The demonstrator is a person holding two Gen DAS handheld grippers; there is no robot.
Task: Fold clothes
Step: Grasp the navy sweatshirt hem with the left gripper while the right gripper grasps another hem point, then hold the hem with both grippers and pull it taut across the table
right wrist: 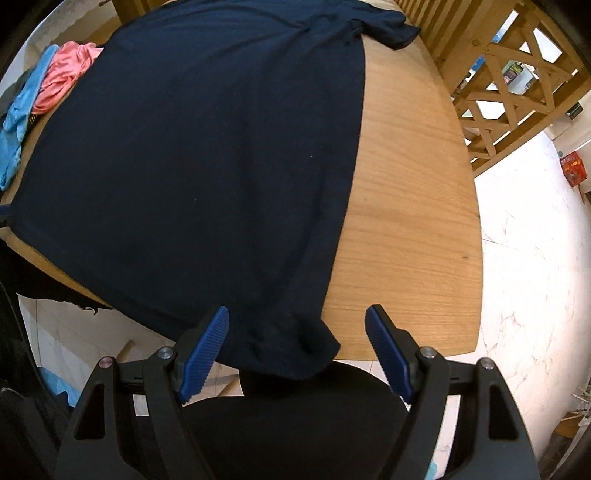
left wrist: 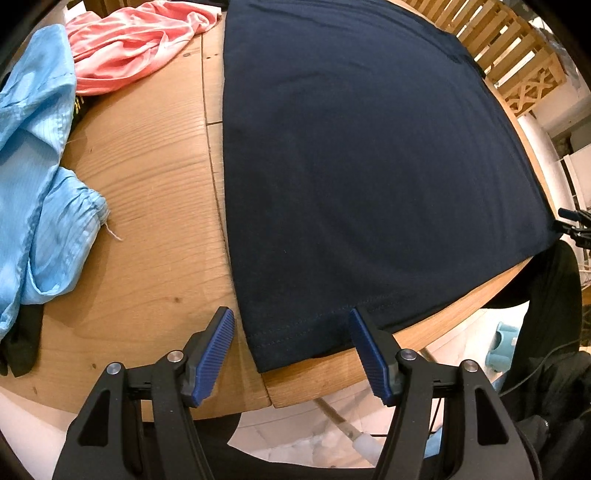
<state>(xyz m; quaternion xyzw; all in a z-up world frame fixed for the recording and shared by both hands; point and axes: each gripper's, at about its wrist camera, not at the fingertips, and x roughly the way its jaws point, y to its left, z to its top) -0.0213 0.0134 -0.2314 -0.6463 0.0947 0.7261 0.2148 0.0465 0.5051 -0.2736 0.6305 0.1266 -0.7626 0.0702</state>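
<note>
While the navy shirt [left wrist: 369,166] is spread flat on the wooden table [left wrist: 147,229], unfolded, its lower hem corners are framed by the left gripper [left wrist: 291,321] and right gripper [right wrist: 297,319], jaws open and empty.

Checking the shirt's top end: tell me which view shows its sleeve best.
Right wrist view: the navy shirt shows its sleeve spread on the table. The left wrist view shows only its body and hem.

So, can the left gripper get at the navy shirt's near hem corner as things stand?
Probably yes: the left gripper is open and hangs over the navy shirt hem corner at the table edge, with nothing between.
</note>
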